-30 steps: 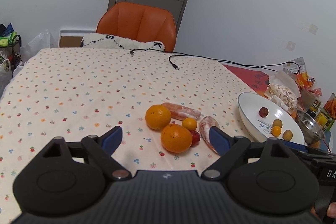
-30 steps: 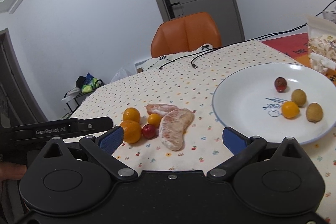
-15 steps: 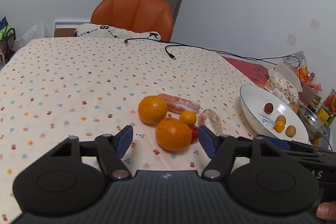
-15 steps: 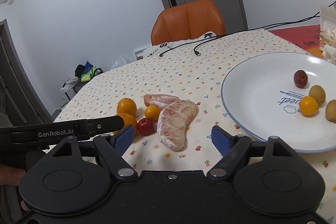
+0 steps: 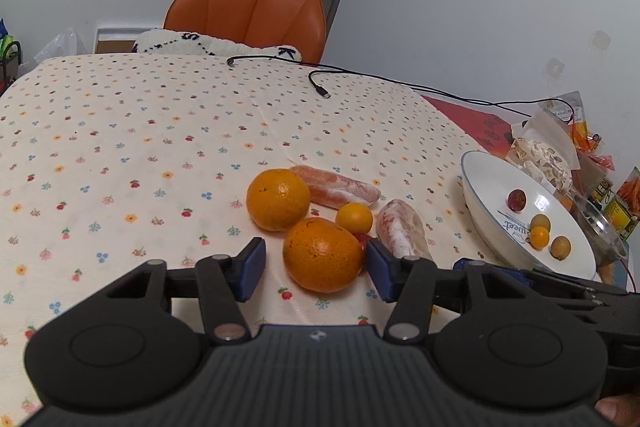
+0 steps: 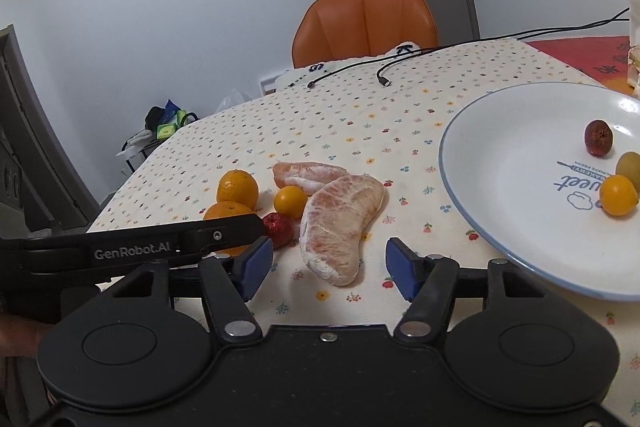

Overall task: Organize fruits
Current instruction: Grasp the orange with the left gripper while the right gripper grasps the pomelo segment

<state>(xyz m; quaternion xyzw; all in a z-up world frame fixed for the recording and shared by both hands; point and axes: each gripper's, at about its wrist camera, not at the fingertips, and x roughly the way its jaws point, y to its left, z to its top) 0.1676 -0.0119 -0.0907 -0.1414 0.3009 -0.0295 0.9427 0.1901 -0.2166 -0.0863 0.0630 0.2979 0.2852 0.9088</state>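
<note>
A cluster of fruit lies on the flowered tablecloth: two oranges, the near orange (image 5: 322, 255) and the far orange (image 5: 277, 199), a small yellow fruit (image 5: 354, 218), a small red fruit (image 6: 277, 225) and two peeled pomelo segments (image 6: 339, 218) (image 5: 334, 186). My left gripper (image 5: 316, 269) is open, its blue pads either side of the near orange without touching it. My right gripper (image 6: 329, 269) is open around the near end of the large pomelo segment. A white plate (image 6: 504, 195) at the right holds several small fruits.
An orange chair (image 5: 248, 15) stands at the table's far edge with a white cushion. Black cables (image 5: 316, 79) cross the far side of the table. Snack packets (image 5: 544, 151) and a metal bowl (image 5: 600, 227) crowd the right edge beyond the plate.
Both grippers have moved forward and down toward the fruit, and their fingers have narrowed. The left now brackets the near orange, the right the large pomelo segment.
</note>
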